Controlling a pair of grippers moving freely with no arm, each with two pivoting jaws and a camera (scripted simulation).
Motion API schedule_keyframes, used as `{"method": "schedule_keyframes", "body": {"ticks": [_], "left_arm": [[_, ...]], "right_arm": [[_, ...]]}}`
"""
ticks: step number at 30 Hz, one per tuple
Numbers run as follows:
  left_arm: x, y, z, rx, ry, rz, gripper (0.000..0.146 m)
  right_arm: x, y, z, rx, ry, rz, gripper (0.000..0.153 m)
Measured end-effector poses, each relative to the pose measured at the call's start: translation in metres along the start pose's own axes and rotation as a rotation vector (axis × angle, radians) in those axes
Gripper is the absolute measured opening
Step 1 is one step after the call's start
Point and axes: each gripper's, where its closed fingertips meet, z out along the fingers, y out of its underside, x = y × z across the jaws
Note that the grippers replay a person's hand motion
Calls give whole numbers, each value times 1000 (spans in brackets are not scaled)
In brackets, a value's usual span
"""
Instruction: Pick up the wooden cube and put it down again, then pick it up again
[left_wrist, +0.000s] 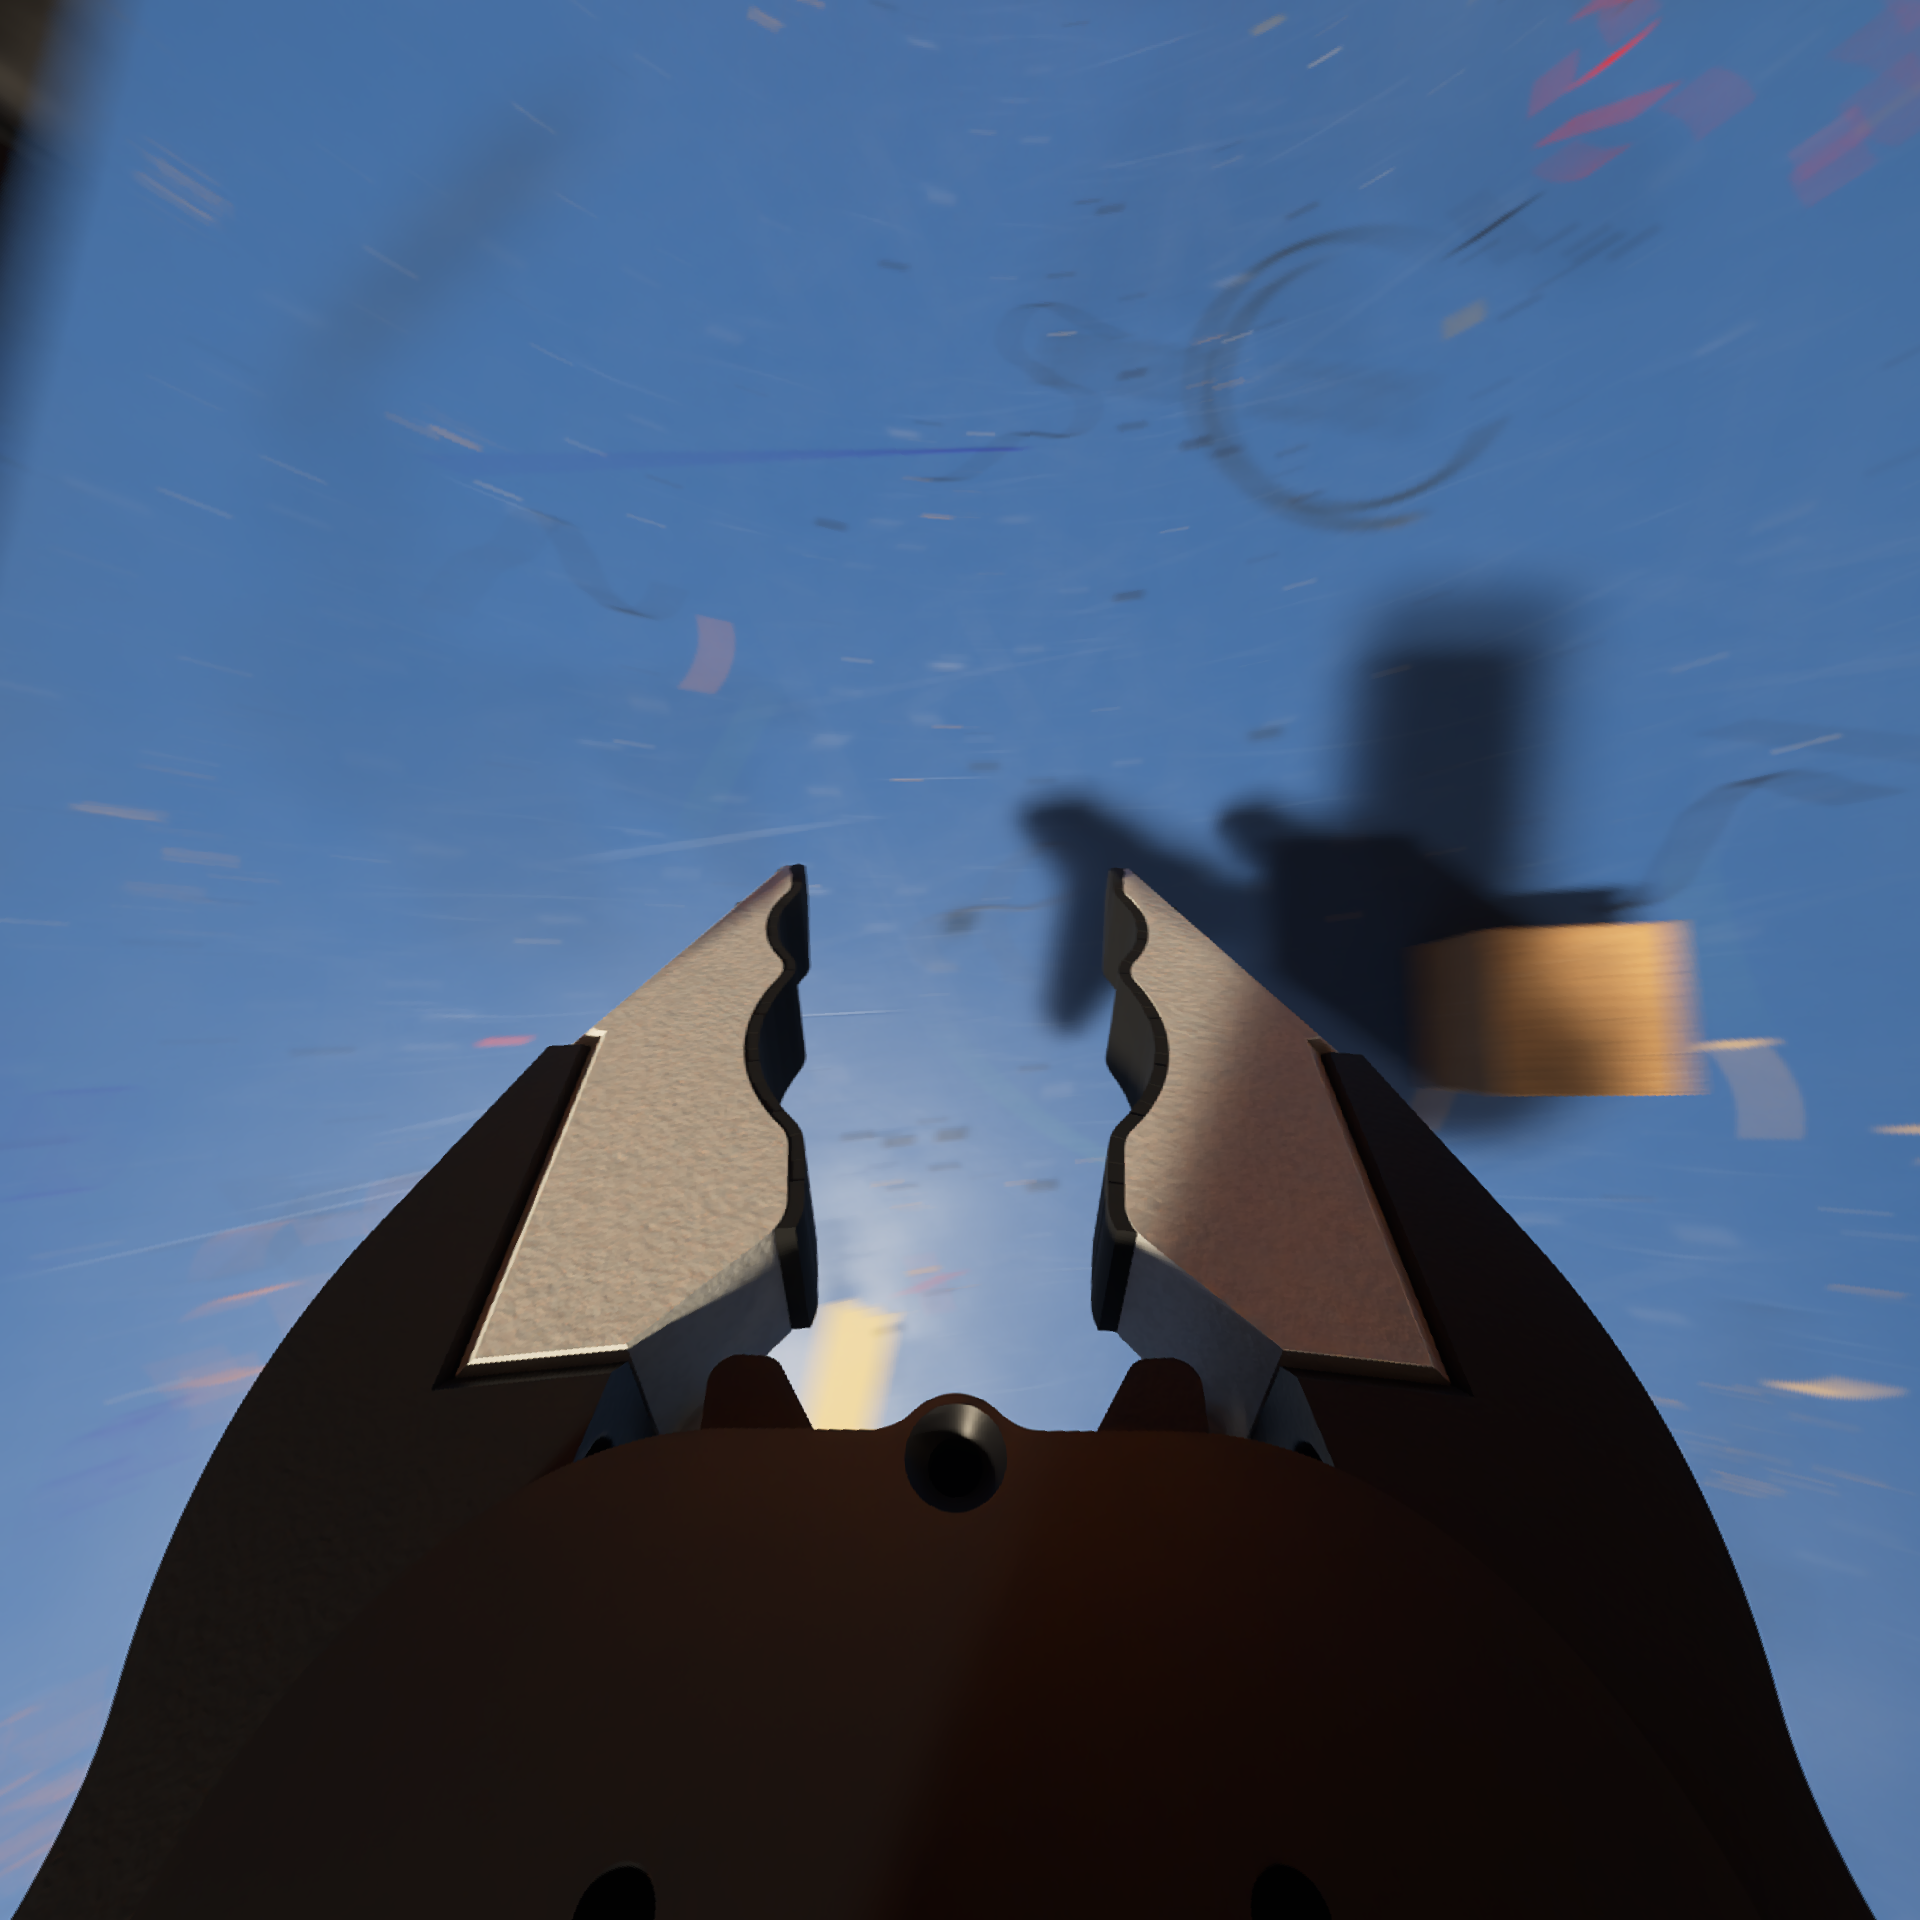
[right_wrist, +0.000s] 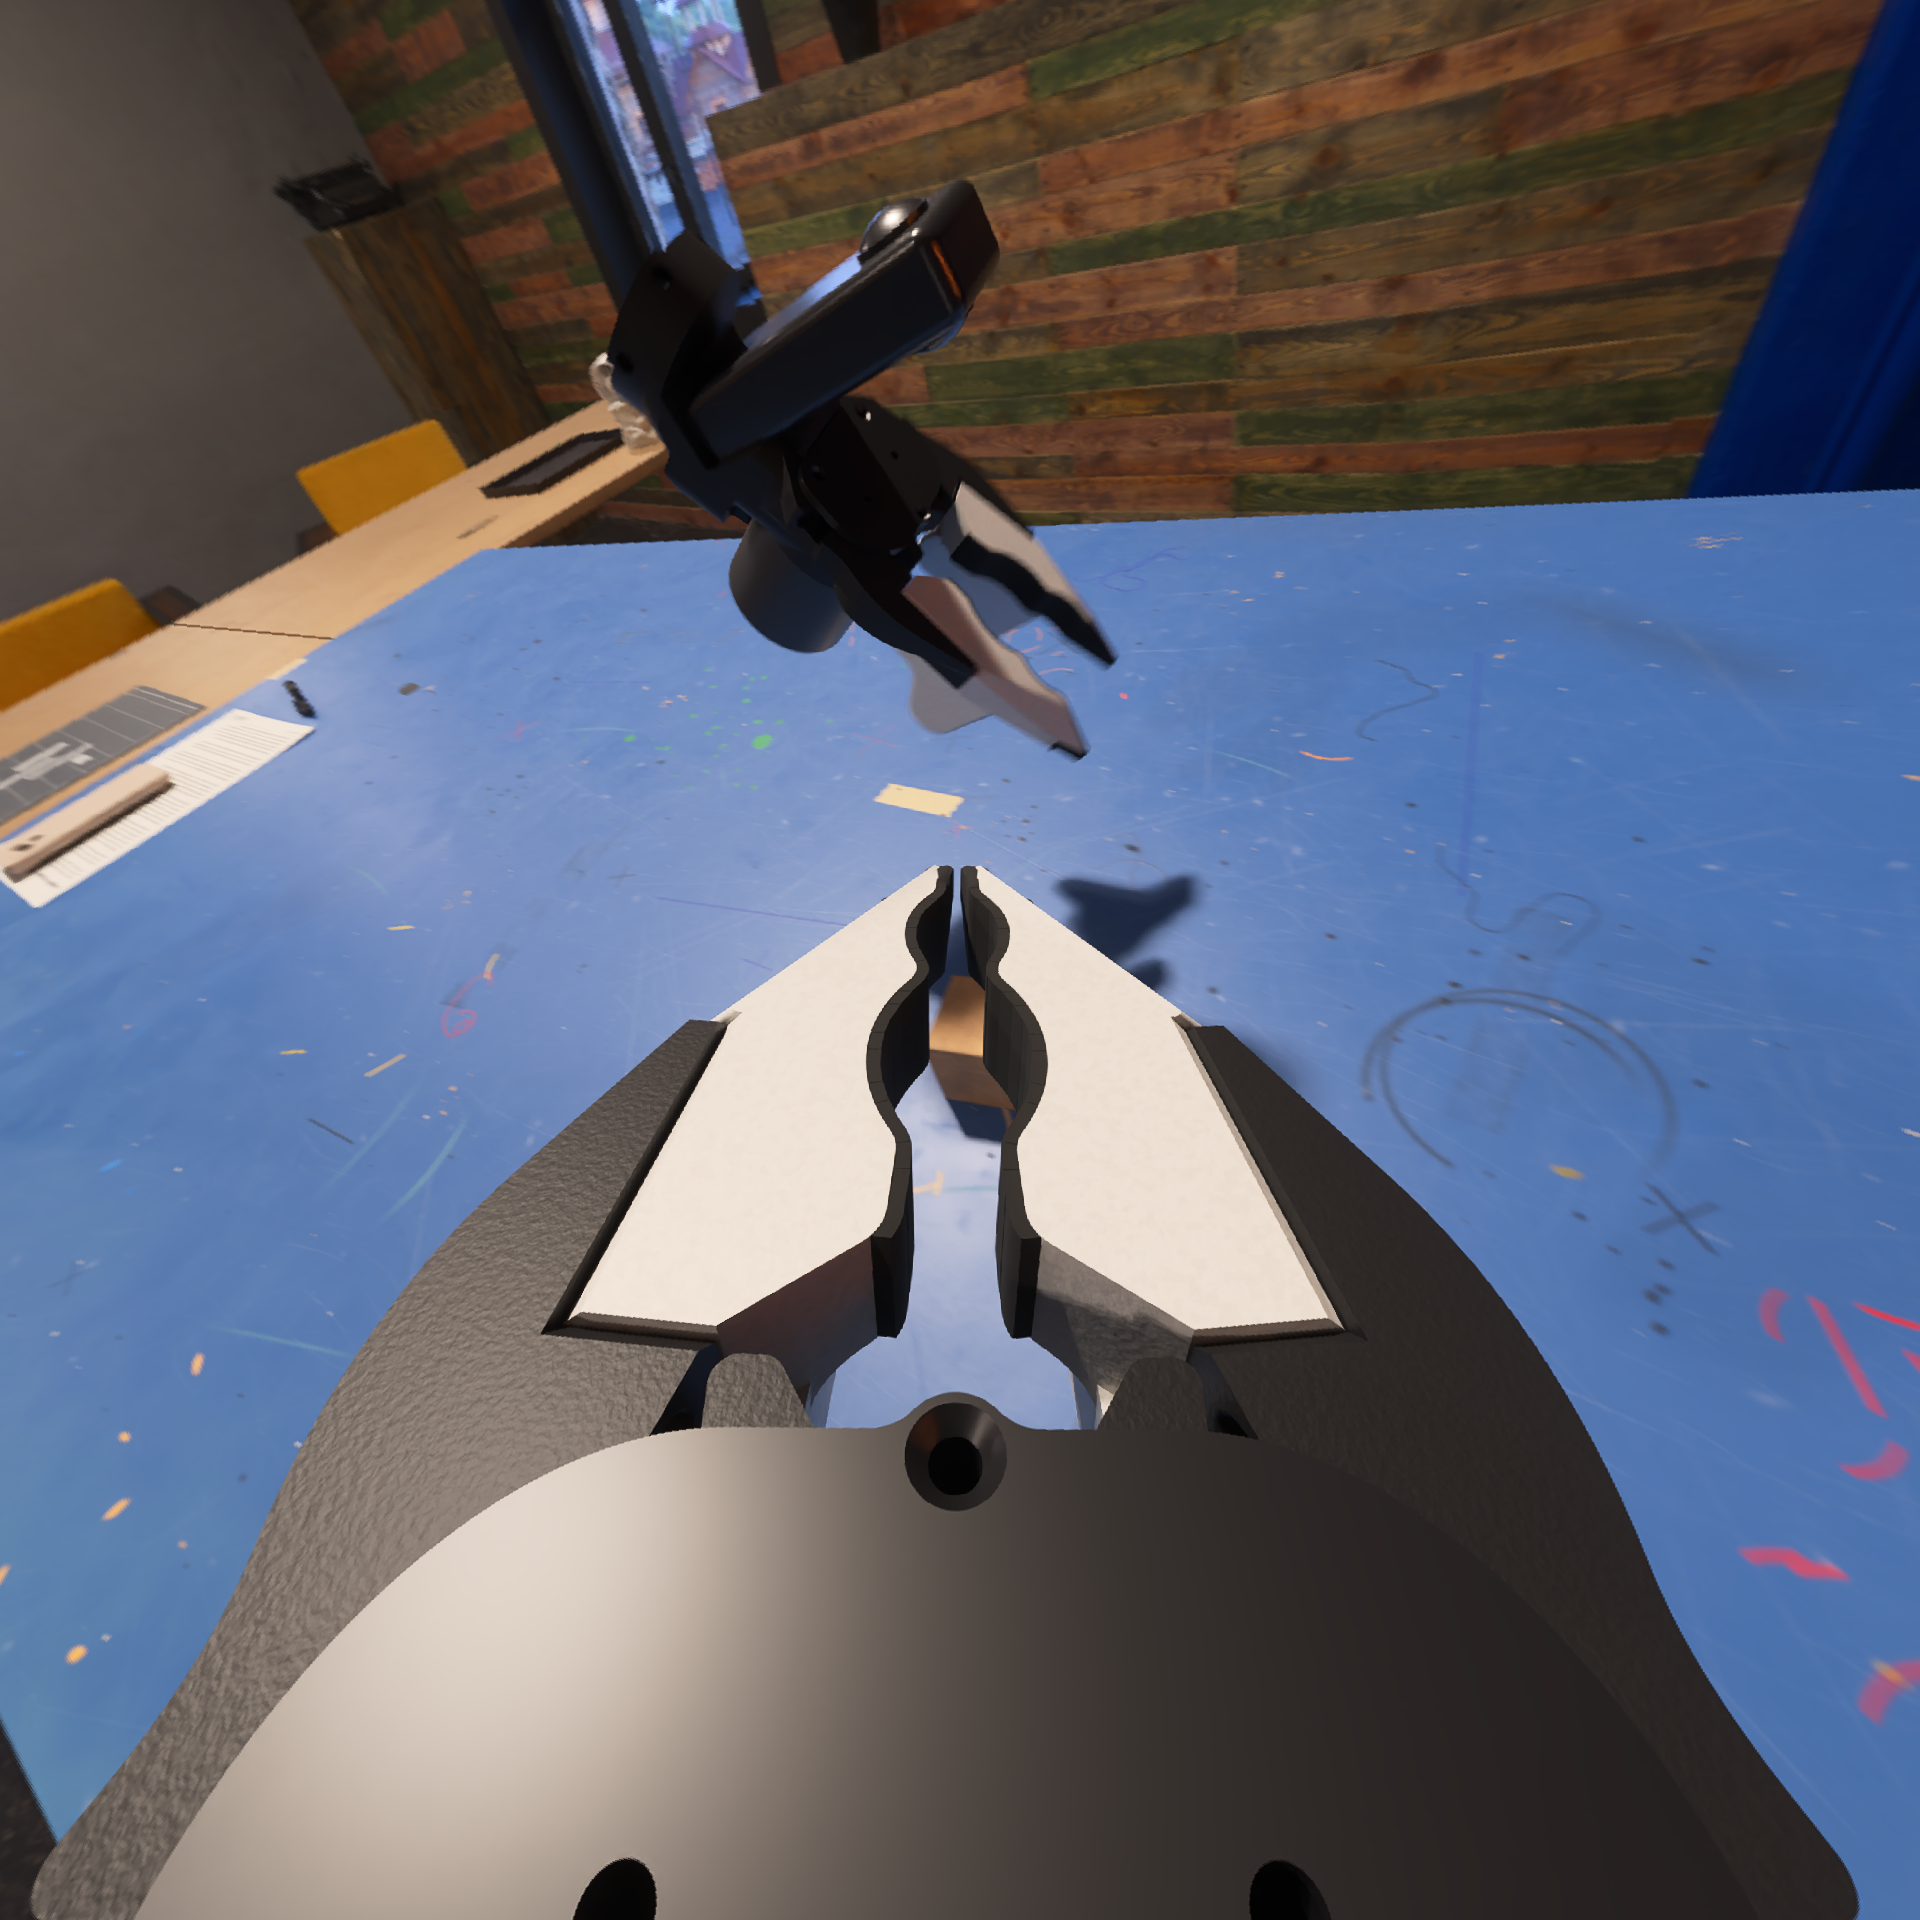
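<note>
The wooden cube (left_wrist: 1553, 1008) lies on the blue table (left_wrist: 416, 727), to the right of my left gripper (left_wrist: 956, 878) and apart from it. The left gripper is open and empty, and its view is blurred by motion. In the right wrist view the cube (right_wrist: 961, 1049) shows through the gap between the fingers of my right gripper (right_wrist: 956, 873), resting on the table (right_wrist: 416, 1039) below them. The right gripper's tips are together and hold nothing. The left gripper (right_wrist: 1089, 701) hovers open above the table, beyond the cube.
A sheet of paper with a pale wooden block (right_wrist: 94, 821) lies at the table's left edge. A small tan patch (right_wrist: 920, 800) is on the table past the cube. A wooden desk (right_wrist: 416, 540) and yellow chairs (right_wrist: 374, 473) stand behind on the left, and a plank wall (right_wrist: 1351, 312) at the back.
</note>
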Motion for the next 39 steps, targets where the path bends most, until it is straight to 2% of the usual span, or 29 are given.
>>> {"method": "schedule_keyframes", "body": {"ticks": [2, 4, 7, 9, 11, 16, 20, 24, 27, 30, 34, 36, 39], "left_arm": [[-28, -9, -18, 1, -286, 224, 49], [-45, -13, -32, -20, -469, 382, 49], [-58, -7, -39, -91, -556, 472, 62], [-61, -1, -40, -110, -556, 501, 64], [-55, 8, -39, -85, -471, 470, 61], [-16, 23, -39, 80, -34, 232, 59], [13, 27, -45, 165, 209, 181, 63], [48, 32, -52, 231, 493, 138, 62], [60, 42, -46, 241, 550, 176, 64], [80, 56, -42, 252, 605, 321, 64], [100, 70, -26, 182, 531, 449, 67], [110, 70, -16, 116, 487, 358, 71], [131, 60, -10, 112, 541, 113, 82]], "right_arm": [[-14, -1, 14, -1, -35, 13, 1], [-28, -1, 27, -22, -49, 0, 1], [-48, -4, 45, -38, -42, -34, 1], [-58, -11, 52, -27, -22, -50, 1], [-64, -21, 57, -11, 11, -68, 1], [-72, -62, 63, 17, 111, -130, 1], [-63, -90, 66, -2, 180, -132, 1], [-57, -100, 71, -27, 189, -116, 1], [-54, -99, 78, -57, 186, -106, 1], [-55, -96, 84, -86, 174, -108, 1], [-52, -100, 82, -112, 191, -160, 1], [-48, -107, 76, -111, 198, -190, 1], [-44, -118, 67, -100, 173, -222, 1]]}}
